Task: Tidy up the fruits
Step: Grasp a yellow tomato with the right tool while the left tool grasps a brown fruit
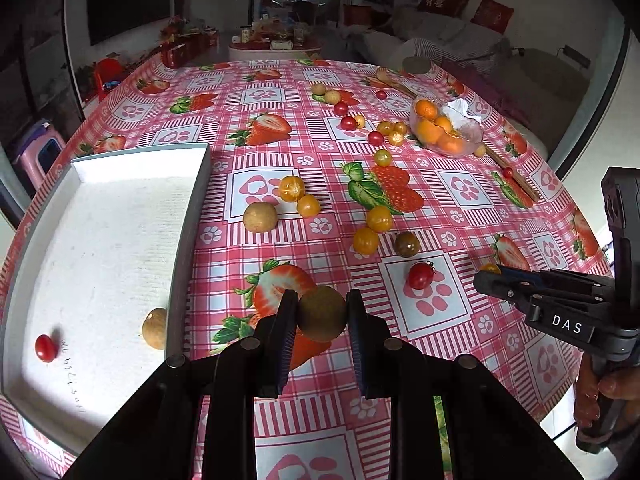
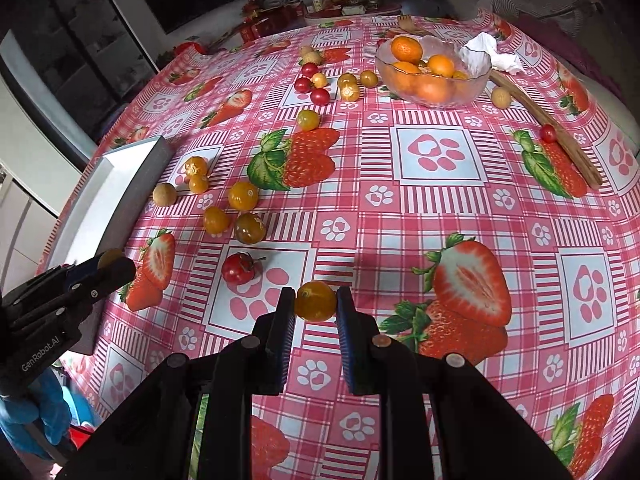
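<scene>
My left gripper [image 1: 322, 314] is shut on a brown longan [image 1: 322, 313], held a little above the tablecloth beside the white tray [image 1: 100, 248]. In that tray lie a red cherry tomato [image 1: 45, 347] and a tan longan [image 1: 155, 328]. My right gripper [image 2: 316, 302] is shut on a yellow cherry tomato [image 2: 315, 301] just above the cloth. Loose fruit lies ahead: a red tomato [image 2: 239, 268], a dark greenish tomato [image 2: 249, 228], several yellow tomatoes [image 2: 243, 195] and a longan [image 2: 164, 194]. The right gripper [image 1: 490, 276] also shows at the right of the left wrist view.
A glass bowl [image 2: 434, 96] of oranges with a crumpled tissue [image 2: 490, 54] stands at the far right of the table. A wooden stick [image 2: 548, 120] lies beside it. More small tomatoes and longans [image 2: 316, 80] are scattered at the far middle. A hand [image 1: 616, 390] holds the right gripper's handle.
</scene>
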The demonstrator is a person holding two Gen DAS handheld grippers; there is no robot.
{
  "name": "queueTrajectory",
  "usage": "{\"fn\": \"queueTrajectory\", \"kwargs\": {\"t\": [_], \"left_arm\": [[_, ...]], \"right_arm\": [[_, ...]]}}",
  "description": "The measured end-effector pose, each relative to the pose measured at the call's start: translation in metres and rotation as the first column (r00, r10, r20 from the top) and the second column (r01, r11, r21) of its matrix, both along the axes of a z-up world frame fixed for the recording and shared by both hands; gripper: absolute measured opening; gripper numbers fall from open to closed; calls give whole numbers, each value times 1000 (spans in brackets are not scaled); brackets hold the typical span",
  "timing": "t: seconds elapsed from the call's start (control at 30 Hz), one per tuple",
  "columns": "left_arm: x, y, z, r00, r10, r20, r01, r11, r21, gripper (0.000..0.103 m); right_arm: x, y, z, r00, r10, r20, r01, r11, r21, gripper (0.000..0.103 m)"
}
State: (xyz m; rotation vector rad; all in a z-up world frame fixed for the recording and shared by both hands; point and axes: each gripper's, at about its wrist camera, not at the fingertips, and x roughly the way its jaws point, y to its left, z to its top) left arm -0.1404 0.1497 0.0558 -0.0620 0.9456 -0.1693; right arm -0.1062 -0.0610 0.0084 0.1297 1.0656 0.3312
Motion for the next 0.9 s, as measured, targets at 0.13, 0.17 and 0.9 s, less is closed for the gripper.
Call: {"fn": "queueTrajectory", "kwargs": {"t": [0.13,0.17,0.9], "left_arm": [[-14,19,6,999,30,15,-30,1000,-7,26],[-17,23,7,999,38,19,-38,999,-5,26],[-18,167,24,960,267,82,-269,963,8,26]], "right_arm": [[-6,10,7,1000,17,2,-17,1000,9,23],[-8,14,10,1000,23,4,-23,1000,10,23],[7,163,54,966,255,36,-255,967,1,23]]}}
